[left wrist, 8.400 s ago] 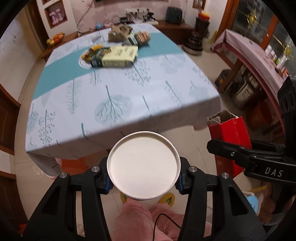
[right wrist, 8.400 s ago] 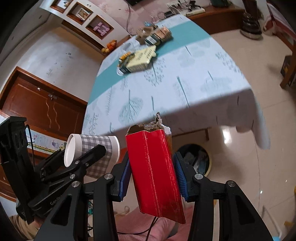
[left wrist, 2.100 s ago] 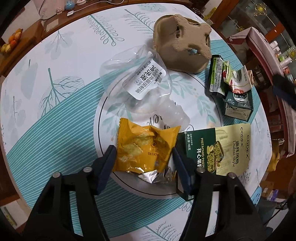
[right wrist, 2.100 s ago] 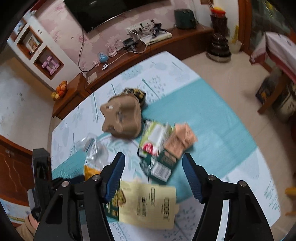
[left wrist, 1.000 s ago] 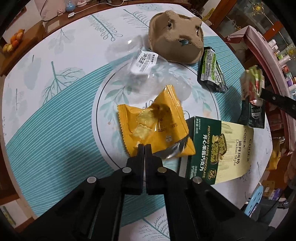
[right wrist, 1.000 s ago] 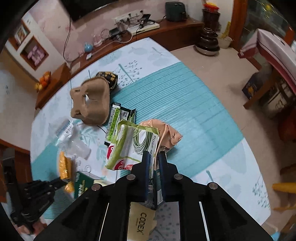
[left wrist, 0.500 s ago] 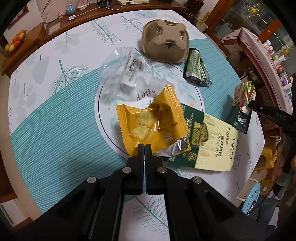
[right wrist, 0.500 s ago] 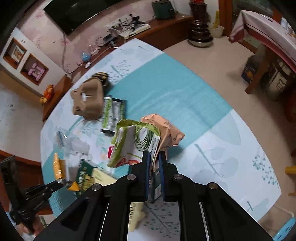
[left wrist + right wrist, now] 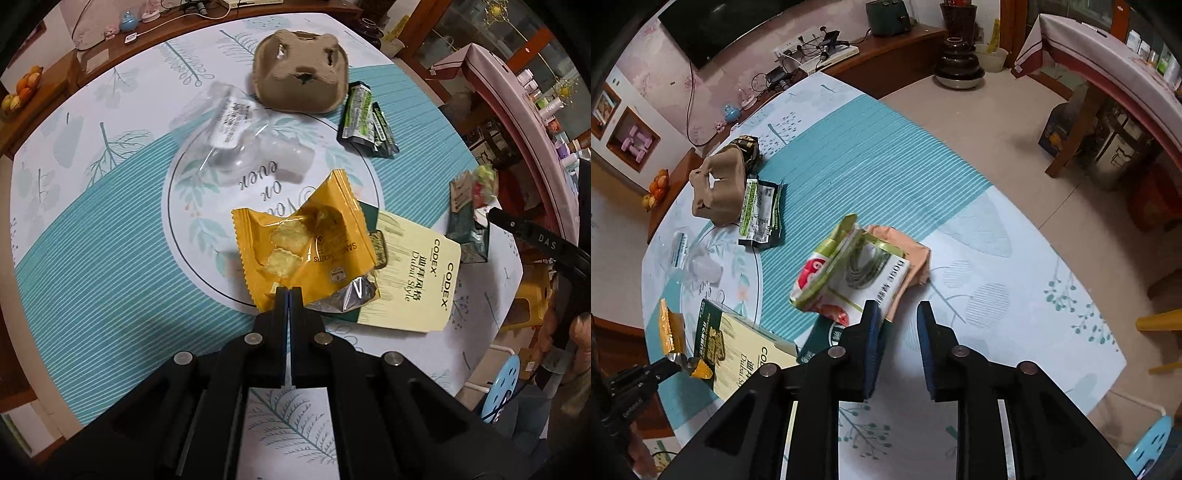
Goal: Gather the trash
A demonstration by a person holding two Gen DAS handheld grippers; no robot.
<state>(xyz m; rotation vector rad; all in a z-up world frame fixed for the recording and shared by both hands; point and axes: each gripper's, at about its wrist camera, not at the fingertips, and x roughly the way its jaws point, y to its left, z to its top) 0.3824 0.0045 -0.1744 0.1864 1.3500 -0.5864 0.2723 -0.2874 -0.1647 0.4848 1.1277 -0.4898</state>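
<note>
My left gripper [image 9: 289, 292] is shut on the lower edge of a yellow snack wrapper [image 9: 303, 236], which hangs just above the table. The left gripper [image 9: 674, 363] and that wrapper [image 9: 670, 328] also show low on the left in the right wrist view. The jaws of my right gripper [image 9: 897, 308] are opening. A green-and-white pouch [image 9: 857, 273] and a peach wrapper [image 9: 908, 254] lean by its left finger, with only tablecloth in the gap. From the left wrist view the right gripper [image 9: 495, 216] sits at the table's right edge beside that bundle [image 9: 474, 199].
On the leaf-print tablecloth [image 9: 92, 258] lie a cream CODEX box [image 9: 417, 273], a brown pulp egg carton [image 9: 301, 75], a clear plastic bag [image 9: 236, 125] and dark green wrappers [image 9: 365, 122]. A blue stool [image 9: 506, 373] stands beyond the table's near right edge.
The right jaws, shut on the pouch bundle a moment ago, have parted from it after carrying it toward the table's near right. The left gripper has drawn the yellow wrapper slightly up and back.
</note>
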